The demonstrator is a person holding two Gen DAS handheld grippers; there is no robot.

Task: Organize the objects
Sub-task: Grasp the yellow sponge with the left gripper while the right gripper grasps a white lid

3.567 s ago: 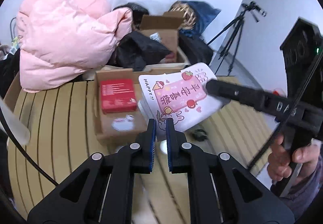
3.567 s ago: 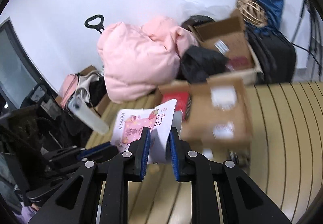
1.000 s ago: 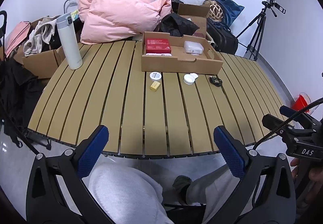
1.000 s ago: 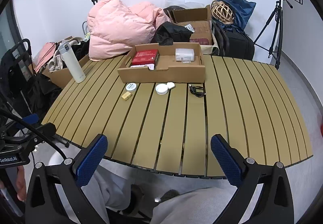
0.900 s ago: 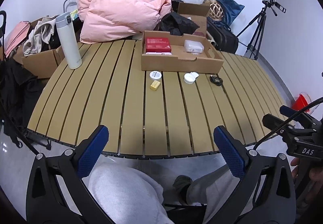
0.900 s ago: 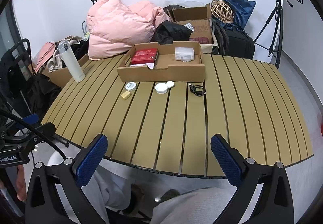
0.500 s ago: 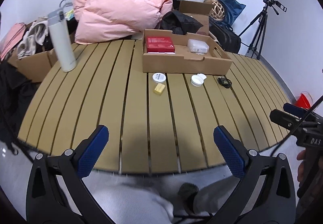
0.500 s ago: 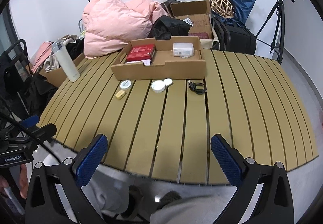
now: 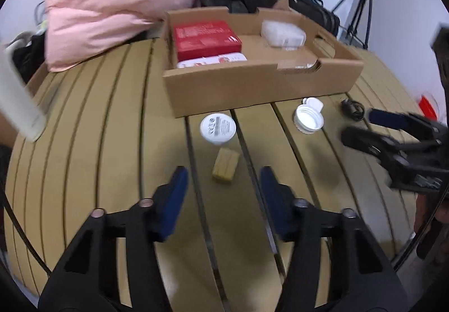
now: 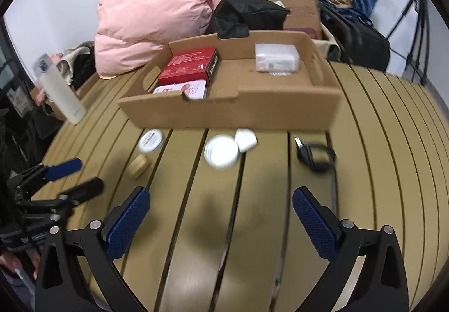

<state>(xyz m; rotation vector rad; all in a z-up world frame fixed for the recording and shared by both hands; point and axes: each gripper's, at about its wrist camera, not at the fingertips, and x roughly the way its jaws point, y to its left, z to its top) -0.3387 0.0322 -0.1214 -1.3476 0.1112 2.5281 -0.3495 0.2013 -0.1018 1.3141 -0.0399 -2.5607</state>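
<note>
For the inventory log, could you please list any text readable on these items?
None is legible.
Red rectangular box: white print, too blurred.
Round white tin lid: dark print, too small.
White card with pink pattern: blurred.
Cardboard tray: no readable marking.

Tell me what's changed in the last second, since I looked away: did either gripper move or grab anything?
Both grippers advanced over the table toward the loose items. The left gripper narrowed its jaws, now straddling the small tan block, not yet gripping. The right gripper stays wide open, empty. The cardboard tray, round tin and white lid haven't shifted.
</note>
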